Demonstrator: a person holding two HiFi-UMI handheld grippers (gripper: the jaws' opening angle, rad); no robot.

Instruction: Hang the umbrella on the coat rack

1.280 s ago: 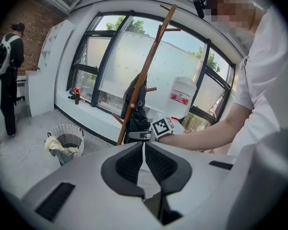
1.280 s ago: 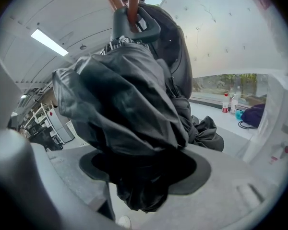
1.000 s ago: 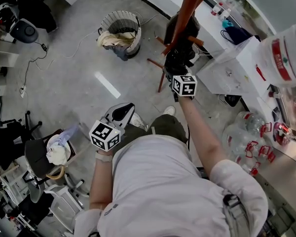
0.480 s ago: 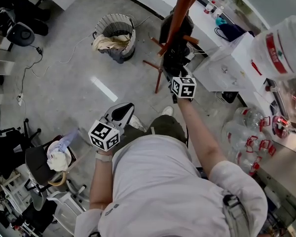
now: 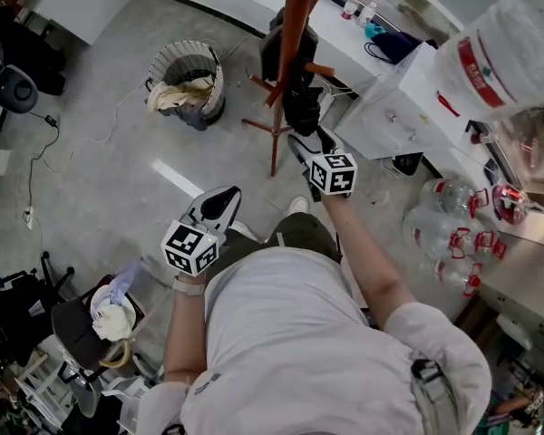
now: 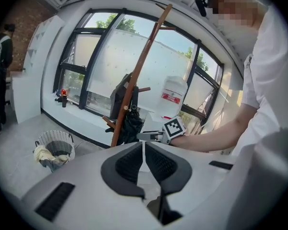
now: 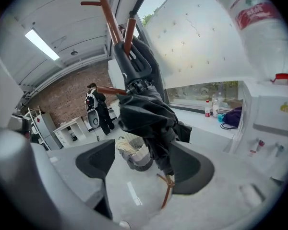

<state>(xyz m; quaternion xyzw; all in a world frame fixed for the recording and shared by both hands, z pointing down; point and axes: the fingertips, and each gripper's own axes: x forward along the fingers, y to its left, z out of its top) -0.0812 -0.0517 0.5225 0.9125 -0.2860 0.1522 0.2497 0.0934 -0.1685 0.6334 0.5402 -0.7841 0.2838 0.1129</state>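
Note:
A brown wooden coat rack (image 5: 295,25) stands on the floor ahead of me. The folded black umbrella (image 5: 296,93) hangs from one of its pegs, seen close up in the right gripper view as the umbrella (image 7: 146,114) against the rack pole (image 7: 110,20). My right gripper (image 5: 301,145) is just short of it; its jaws have just been opening and stand wide (image 7: 146,164), with the umbrella's lower end hanging ahead of them, pressed by neither pad. My left gripper (image 5: 216,202) is held low by my body, shut with nothing in it (image 6: 144,162).
A wire wastebasket (image 5: 189,84) with cloth in it stands left of the rack. A white cabinet (image 5: 399,107) with a big water jug (image 5: 499,57) is to the right, with several water bottles (image 5: 453,234) on the floor below. A chair with cloth (image 5: 109,311) is at lower left.
My right gripper has drawn back a little from the umbrella, which stays hanging on the rack. The head view has shifted. The left gripper has kept its place.

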